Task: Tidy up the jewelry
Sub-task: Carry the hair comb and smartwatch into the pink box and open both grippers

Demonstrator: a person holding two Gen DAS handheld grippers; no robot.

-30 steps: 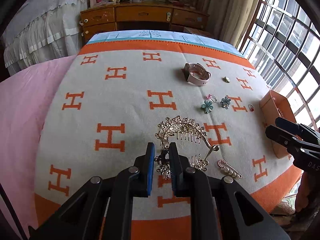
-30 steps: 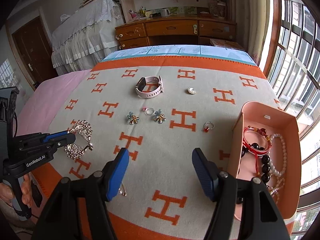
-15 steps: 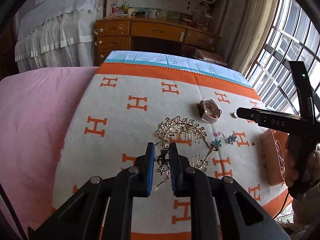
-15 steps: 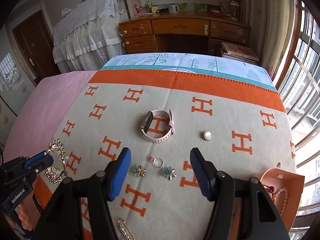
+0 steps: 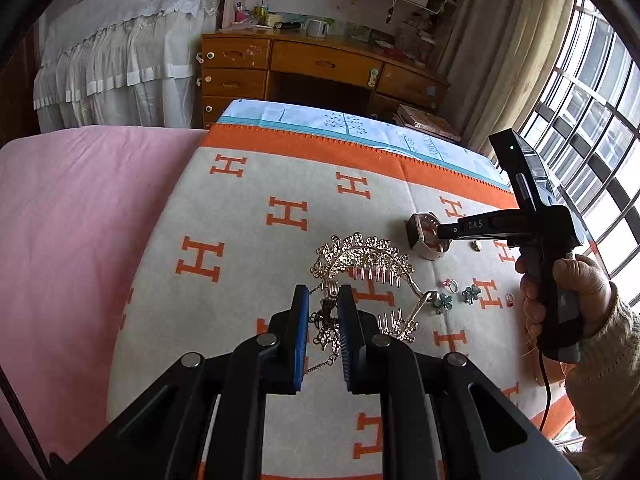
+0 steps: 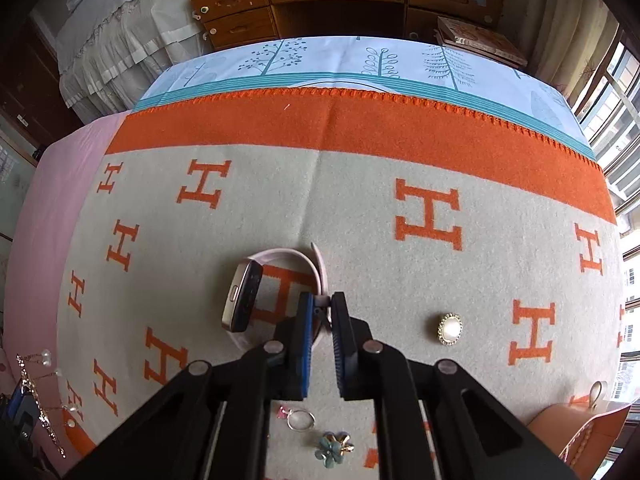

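A gold hair comb (image 5: 360,258) with dangling chains hangs lifted over the orange-and-grey blanket (image 5: 240,220), and my left gripper (image 5: 323,308) is shut on its lower end. The pink-strapped watch (image 6: 244,296) lies on its side on the blanket. My right gripper (image 6: 322,304) points steeply down at it. Its jaws are closing and the pads pinch the pink strap (image 6: 280,254) at its right side. In the left wrist view the same right gripper (image 5: 442,236) sits at the watch (image 5: 422,226), held by a hand in a knitted sleeve.
A pearl brooch (image 6: 450,329) lies to the right of the watch. A small ring (image 6: 300,418) and a blue flower piece (image 6: 332,444) lie nearer. A pink open box (image 6: 580,428) stands at the right edge. A wooden dresser (image 5: 320,64) stands beyond the bed.
My right gripper swept away from the pink box to the watch, dropped onto it and went from wide open to pinching the strap. My left gripper rose a little with the comb.
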